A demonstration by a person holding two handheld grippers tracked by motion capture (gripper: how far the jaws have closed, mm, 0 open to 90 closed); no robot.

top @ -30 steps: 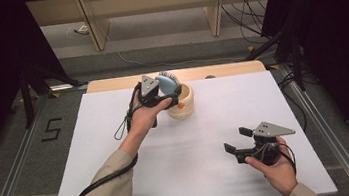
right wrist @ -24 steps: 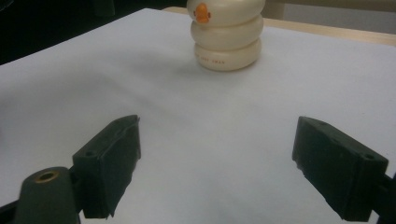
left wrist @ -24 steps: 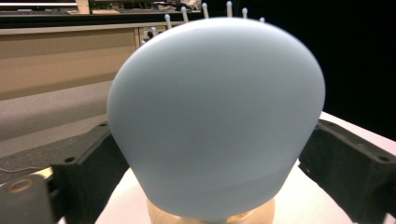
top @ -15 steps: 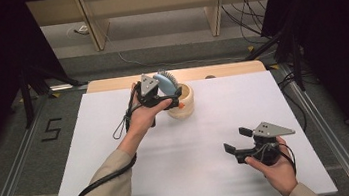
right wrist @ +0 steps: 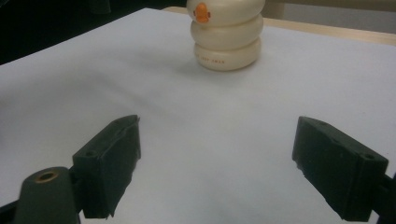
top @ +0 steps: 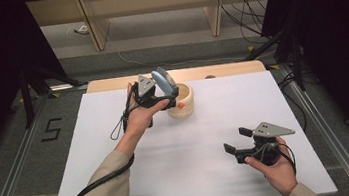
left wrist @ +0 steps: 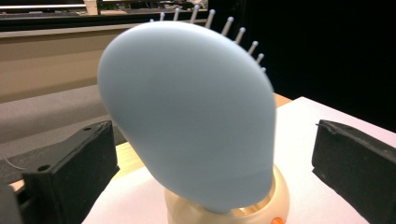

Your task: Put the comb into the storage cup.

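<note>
A pale blue hairbrush (top: 163, 81) stands head-up in a cream ribbed cup (top: 183, 102) with an orange dot, at the back middle of the white table. My left gripper (top: 162, 97) is level with the brush head. In the left gripper view the brush (left wrist: 187, 116) rises from the cup (left wrist: 233, 210) between the two black jaws of my left gripper (left wrist: 212, 158). Those jaws have just been opening and stand clear of it on both sides. My right gripper (top: 236, 139) is held open near the front right, its jaws bare. In its own view the right gripper (right wrist: 217, 163) faces the cup (right wrist: 227, 32).
A white sheet (top: 116, 135) covers the table, with a wooden strip (top: 239, 68) along the far edge. Dark floor, metal rails and cables lie around it. Bare white surface spreads between the cup and my right gripper.
Both hands have kept their places and the brush still stands in the cup. The left jaws look slightly wider apart around the brush head.
</note>
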